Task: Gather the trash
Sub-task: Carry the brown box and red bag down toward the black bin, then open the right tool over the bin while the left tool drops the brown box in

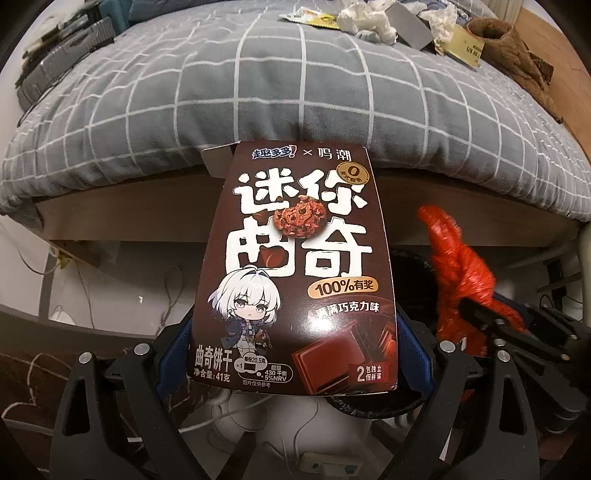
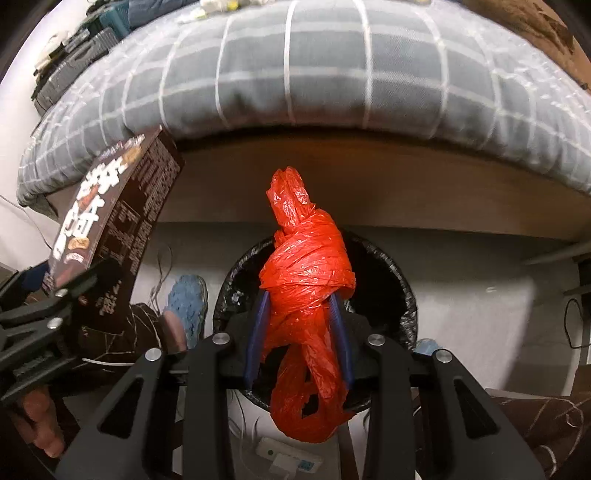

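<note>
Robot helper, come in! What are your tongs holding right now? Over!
Left tongs shut on cookie box. Right tongs shut on red plastic bag, above black-lined trash bin. Nothing blocking bin. More trash on bed.

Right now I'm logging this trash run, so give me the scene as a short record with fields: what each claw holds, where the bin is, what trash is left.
left claw: shut on cookie box, held upright
right claw: shut on red plastic bag, twisted into a bundle
trash bin: black-lined, on the floor under the right claw
bed: grey checked cover
trash left: crumpled tissues and wrappers on the bed
</note>
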`<state>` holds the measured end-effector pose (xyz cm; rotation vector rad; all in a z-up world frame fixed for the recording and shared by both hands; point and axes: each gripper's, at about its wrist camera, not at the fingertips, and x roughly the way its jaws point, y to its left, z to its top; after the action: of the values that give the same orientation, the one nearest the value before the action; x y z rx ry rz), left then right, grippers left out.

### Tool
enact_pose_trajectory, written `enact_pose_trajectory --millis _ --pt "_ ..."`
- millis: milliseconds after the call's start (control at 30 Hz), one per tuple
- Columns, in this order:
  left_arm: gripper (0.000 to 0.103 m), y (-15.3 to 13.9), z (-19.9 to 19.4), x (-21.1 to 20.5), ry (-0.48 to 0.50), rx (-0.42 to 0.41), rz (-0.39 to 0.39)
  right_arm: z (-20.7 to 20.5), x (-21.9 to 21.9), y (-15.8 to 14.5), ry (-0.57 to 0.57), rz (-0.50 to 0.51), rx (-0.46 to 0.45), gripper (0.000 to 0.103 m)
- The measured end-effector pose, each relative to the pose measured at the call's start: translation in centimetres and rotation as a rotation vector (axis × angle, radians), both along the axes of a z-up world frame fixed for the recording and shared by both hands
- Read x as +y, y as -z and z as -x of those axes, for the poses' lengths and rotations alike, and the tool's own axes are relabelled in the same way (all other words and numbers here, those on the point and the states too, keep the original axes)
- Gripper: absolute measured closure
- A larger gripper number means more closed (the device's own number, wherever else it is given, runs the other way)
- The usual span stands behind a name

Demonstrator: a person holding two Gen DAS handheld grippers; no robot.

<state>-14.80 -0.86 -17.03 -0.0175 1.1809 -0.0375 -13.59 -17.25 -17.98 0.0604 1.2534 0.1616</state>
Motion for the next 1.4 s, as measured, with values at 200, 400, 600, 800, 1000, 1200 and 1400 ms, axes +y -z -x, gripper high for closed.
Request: enact_pose_trajectory --millis 200,400,600,800,1000,1200,1400 --pt "0.013 1.1 -0.3 0.5 -0.017 0.041 -0.005 -0.7 1.2 2.2 -0.031 -0.004 0.048 0.071" --pt "0.013 2.2 -0.2 1.7 -0.043 0.068 -0.019 -1.0 2.3 3.0 -0.051 0.014 0.051 0.066" --pt "0.013 1.7 -0.5 1.4 -0.035 0.075 -0.008 -0.7 1.9 2.3 -0.043 0.040 -0.010 0.030" --pt "0.013 1.3 -0.2 0.5 0.004 0.053 -0.012 -0.6 -1.2 1.0 0.012 0.054 -0.056 0.013" --pt "0.013 1.3 0.0 -0.3 0.059 0.049 -0.036 -0.2 -5.0 0.1 0.079 0.089 -0.075 0.009" --pt "0.013 1.3 -0.1 -0.2 0.120 0.053 -0.025 0.9 -9.7 -1.0 0.171 0.129 -0.089 0.008" --pt "0.013 1.7 0.0 -2.7 0.162 0.059 -0.028 1.9 -12.3 -1.3 0.189 0.132 -0.108 0.008"
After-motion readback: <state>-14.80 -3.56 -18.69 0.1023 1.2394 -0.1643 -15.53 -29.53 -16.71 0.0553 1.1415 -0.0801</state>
